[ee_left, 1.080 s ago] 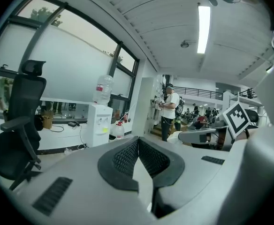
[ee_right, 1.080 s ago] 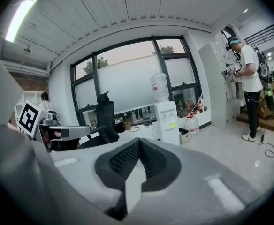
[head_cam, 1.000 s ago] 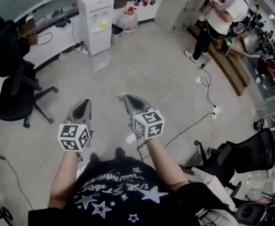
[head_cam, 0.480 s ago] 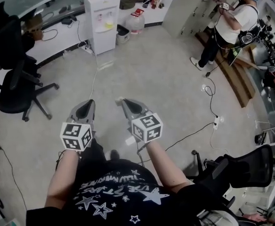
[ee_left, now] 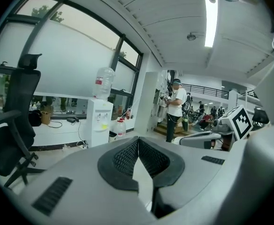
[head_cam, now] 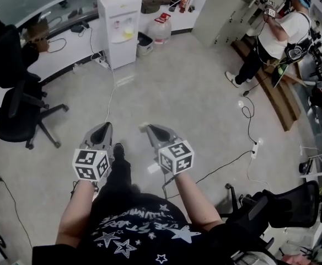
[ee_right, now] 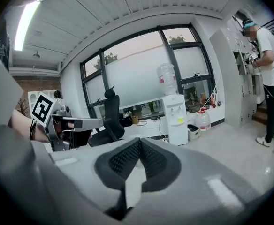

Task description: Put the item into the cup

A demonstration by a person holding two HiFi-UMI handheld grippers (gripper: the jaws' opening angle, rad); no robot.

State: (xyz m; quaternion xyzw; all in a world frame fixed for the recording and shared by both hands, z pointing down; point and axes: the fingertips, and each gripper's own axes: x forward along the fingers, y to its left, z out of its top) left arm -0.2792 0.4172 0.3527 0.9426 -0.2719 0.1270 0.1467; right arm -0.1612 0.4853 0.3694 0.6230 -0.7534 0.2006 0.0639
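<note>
No cup and no item to put in one shows in any view. In the head view my left gripper [head_cam: 103,127] and right gripper [head_cam: 148,128] are held side by side at waist height over bare grey floor. Both are shut with nothing between the jaws. The left gripper view shows its black ribbed pads [ee_left: 127,156] pressed together at the tips, pointing at the room. The right gripper view shows the same, pads [ee_right: 123,157] closed and empty, and the left gripper's marker cube [ee_right: 43,108] at its left.
A white water dispenser [head_cam: 117,26] stands ahead by a white counter [head_cam: 56,54]. A black office chair [head_cam: 15,109] is at the left, another [head_cam: 282,208] at the lower right. A person [head_cam: 271,37] stands near wooden steps [head_cam: 274,81]. Cables [head_cam: 227,159] and a power strip [head_cam: 256,142] cross the floor.
The person carrying the grippers has stepped forward; a foot now shows between the grippers. Both grippers stay shut and side by side.
</note>
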